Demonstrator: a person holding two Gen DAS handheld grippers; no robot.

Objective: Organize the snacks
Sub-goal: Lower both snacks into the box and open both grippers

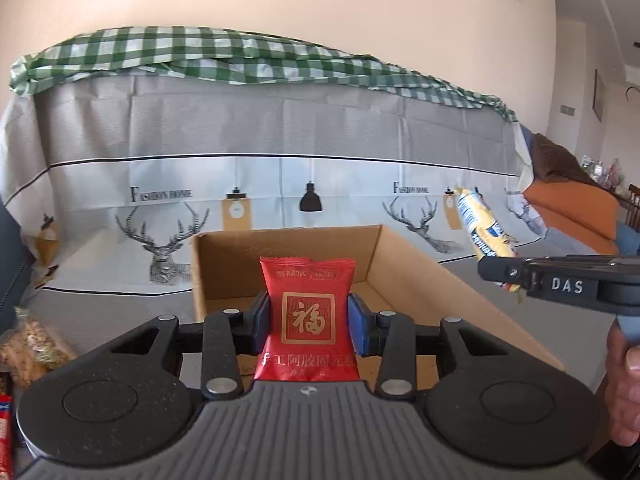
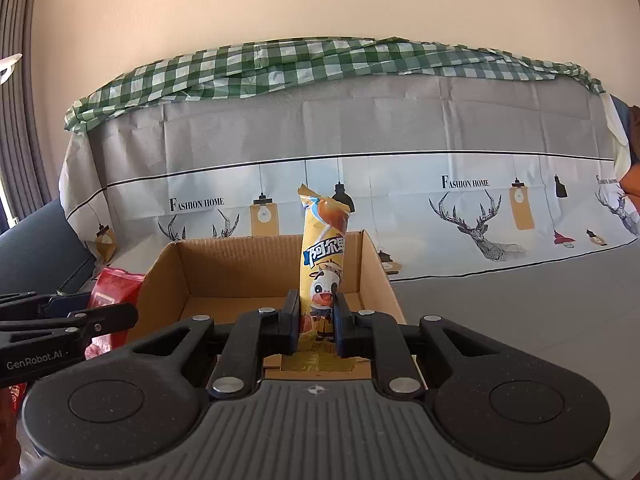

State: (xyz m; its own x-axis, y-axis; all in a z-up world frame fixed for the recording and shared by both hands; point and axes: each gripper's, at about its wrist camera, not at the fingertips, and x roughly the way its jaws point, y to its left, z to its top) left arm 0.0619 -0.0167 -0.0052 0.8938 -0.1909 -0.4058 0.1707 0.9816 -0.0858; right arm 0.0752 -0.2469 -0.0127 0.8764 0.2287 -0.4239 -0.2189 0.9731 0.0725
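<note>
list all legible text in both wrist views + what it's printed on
"FASHION HOME": printed sofa cover.
"福": seal on the red snack packet held in the left gripper; the smaller lines on it are too blurred to read.
"阿尔": yellow stick pack held in the right gripper; the rest is hidden.
"DAS": right gripper's side.
"GenRobot.AI": left gripper's side.

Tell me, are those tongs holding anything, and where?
Left tongs pinch a red snack packet by its side edges, mid-height. Right tongs clamp a yellow snack tube near its lower end.
</note>
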